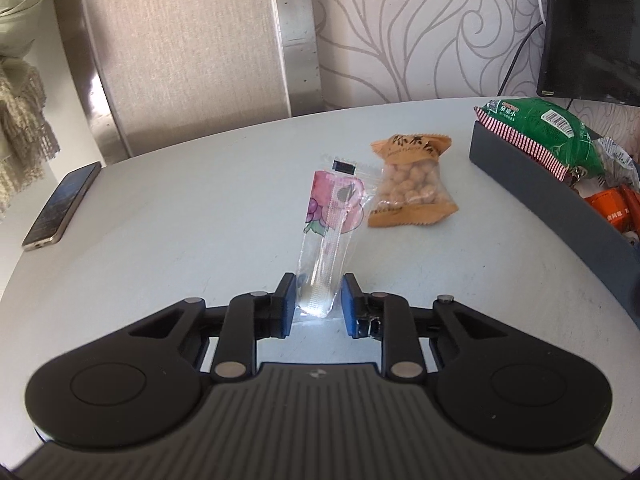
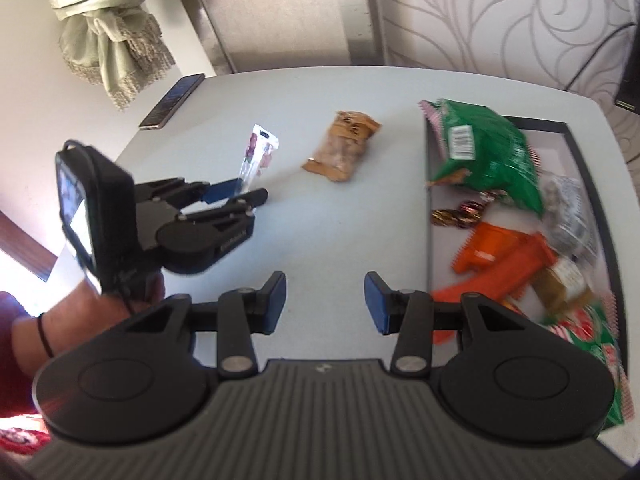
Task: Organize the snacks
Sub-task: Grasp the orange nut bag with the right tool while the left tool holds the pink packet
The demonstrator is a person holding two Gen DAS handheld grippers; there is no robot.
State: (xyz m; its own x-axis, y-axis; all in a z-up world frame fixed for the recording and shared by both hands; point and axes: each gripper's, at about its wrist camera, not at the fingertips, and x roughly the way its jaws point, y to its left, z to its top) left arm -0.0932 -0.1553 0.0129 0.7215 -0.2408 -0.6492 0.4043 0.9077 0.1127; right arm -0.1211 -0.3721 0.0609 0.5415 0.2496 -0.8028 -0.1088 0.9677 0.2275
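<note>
left gripper point(image 1: 318, 300) had its blue pads point(image 1: 289, 304) drawn in narrow on the clear near end of a long sachet point(image 1: 330, 220), whose pink printed far half stood tilted up and away over the white tabletop point(image 1: 180, 232); from the right wrist view the same gripper point(image 2: 240, 192) showed side-on, held by a hand point(image 2: 120, 304) with a dark band at the wrist, the sachet point(image 2: 258, 152) rising from between its fingers; right gripper point(image 2: 325, 300) hovered above bare tabletop with its jaws partly apart and nothing between them; just beyond and to the right of the sachet lay an orange packet of round nuts point(image 1: 412, 184), flat on the tabletop and apart from everything else; further right stood a dark tray point(image 1: 532, 184) with a low wall, and a green bag point(image 1: 548, 128) with a red-and-white striped edge hung over its far corner; in the right wrist view the tray point(image 2: 431, 240) also held orange wrappers point(image 2: 500, 260), foil-wrapped sweets point(image 2: 460, 212), a silvery packet point(image 2: 568, 208) and, at its near end, a red-and-green packet point(image 2: 588, 336), though blur hid their finer print; a phone point(image 1: 60, 204) lay face up along the far left edge of the tabletop; a knotted pale curtain point(image 2: 108, 24) hung beyond that corner, and a dark screen point(image 1: 592, 28) stood against the patterned wall behind the tray.
</note>
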